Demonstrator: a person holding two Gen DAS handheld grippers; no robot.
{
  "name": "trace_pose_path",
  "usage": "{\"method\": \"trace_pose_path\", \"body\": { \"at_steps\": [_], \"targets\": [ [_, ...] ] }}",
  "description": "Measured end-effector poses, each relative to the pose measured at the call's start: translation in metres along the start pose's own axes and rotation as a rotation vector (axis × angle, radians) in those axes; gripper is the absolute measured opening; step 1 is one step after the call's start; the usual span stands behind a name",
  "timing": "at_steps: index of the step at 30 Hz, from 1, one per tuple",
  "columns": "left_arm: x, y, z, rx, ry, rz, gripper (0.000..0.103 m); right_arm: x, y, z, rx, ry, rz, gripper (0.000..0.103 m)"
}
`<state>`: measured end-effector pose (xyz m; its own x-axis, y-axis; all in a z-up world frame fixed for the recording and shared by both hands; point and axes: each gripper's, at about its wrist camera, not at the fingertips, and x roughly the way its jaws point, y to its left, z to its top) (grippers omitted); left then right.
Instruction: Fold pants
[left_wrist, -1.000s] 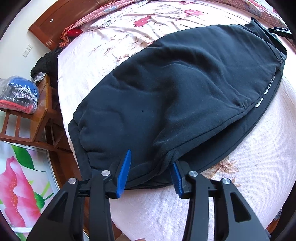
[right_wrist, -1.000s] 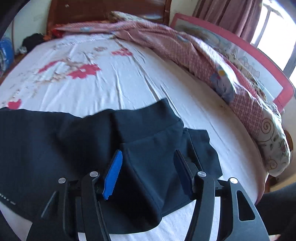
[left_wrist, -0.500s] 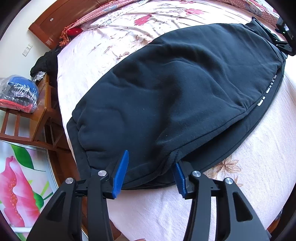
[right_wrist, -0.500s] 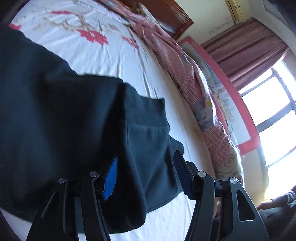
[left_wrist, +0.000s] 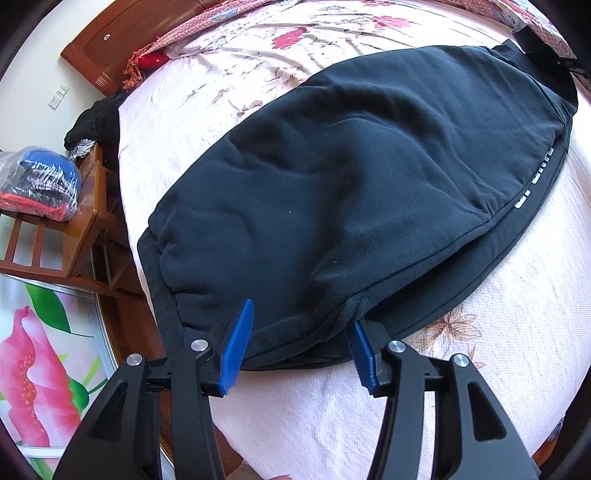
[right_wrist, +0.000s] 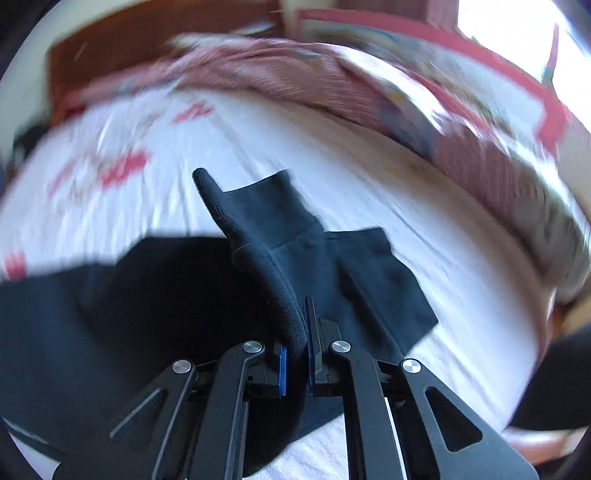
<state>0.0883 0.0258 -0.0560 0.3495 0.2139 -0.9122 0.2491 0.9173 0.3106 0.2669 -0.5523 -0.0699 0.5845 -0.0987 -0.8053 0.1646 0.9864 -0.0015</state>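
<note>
Two grippers work one pair of dark pants (left_wrist: 351, 192), which lies spread across the floral bed sheet (left_wrist: 498, 369) and fills the middle of the left wrist view, one leg laid over the other with white lettering showing along the right-hand edge. The left gripper (left_wrist: 301, 349) sits at lower centre with its jaws wide apart, straddling the near hem without pinching it. In the right wrist view the right gripper (right_wrist: 295, 347) at lower centre has its jaws clamped on a thick ribbed edge of the pants, apparently the waistband (right_wrist: 255, 254), which rises up and away from the jaws toward mid frame; that view is heavily blurred, so finer detail is hard to read

To do the step well, the left jaws should likely bite both layers at the hem before any lift, so the legs stay aligned. Then both ends ought to rise level and travel together, keeping the cloth lightly taut to avoid bunching. A wooden chair (left_wrist: 48, 236) with a wrapped bundle (left_wrist: 40, 181) stands at left
</note>
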Motion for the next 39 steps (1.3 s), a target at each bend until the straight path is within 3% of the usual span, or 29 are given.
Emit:
{"method": "trace_pose_path", "body": {
  "at_steps": [8, 18, 20, 22, 24, 29, 30, 32, 36, 39],
  "targets": [
    [-0.002, -0.002, -0.002, -0.008, 0.001, 0.007, 0.051, 0.011, -0.066, -0.01, 0.317, 0.035, 0.126, 0.007],
    [-0.004, 0.005, -0.008, -0.047, -0.01, -0.003, 0.051, 0.038, -0.084, -0.035, 0.479, 0.104, 0.201, 0.007],
    [-0.006, 0.006, -0.01, -0.057, -0.023, 0.0, 0.051, 0.037, -0.086, -0.035, 0.504, 0.12, 0.223, 0.018],
    [-0.009, 0.01, -0.013, -0.074, -0.043, 0.006, 0.053, 0.034, -0.086, -0.037, 0.56, 0.136, 0.283, 0.048],
    [-0.012, 0.015, -0.018, -0.102, -0.06, 0.015, 0.06, 0.029, -0.081, -0.041, 0.601, 0.143, 0.344, 0.061],
    [-0.026, 0.034, -0.035, -0.149, -0.118, 0.064, 0.064, 0.015, -0.059, -0.058, 0.604, 0.158, 0.35, 0.061],
    [-0.028, 0.041, -0.041, -0.167, -0.139, 0.071, 0.07, 0.013, -0.057, -0.06, 0.601, 0.154, 0.351, 0.061],
    [-0.029, 0.049, -0.046, -0.185, -0.146, 0.042, 0.076, 0.008, -0.049, -0.066, 0.583, 0.159, 0.361, 0.061],
    [-0.031, 0.063, -0.056, -0.246, -0.166, -0.083, 0.076, -0.006, -0.032, -0.078, 0.582, 0.171, 0.393, 0.061],
    [-0.026, 0.056, -0.054, -0.232, -0.161, -0.026, 0.076, -0.016, -0.016, -0.084, 0.547, 0.179, 0.415, 0.061]
  ]
}}
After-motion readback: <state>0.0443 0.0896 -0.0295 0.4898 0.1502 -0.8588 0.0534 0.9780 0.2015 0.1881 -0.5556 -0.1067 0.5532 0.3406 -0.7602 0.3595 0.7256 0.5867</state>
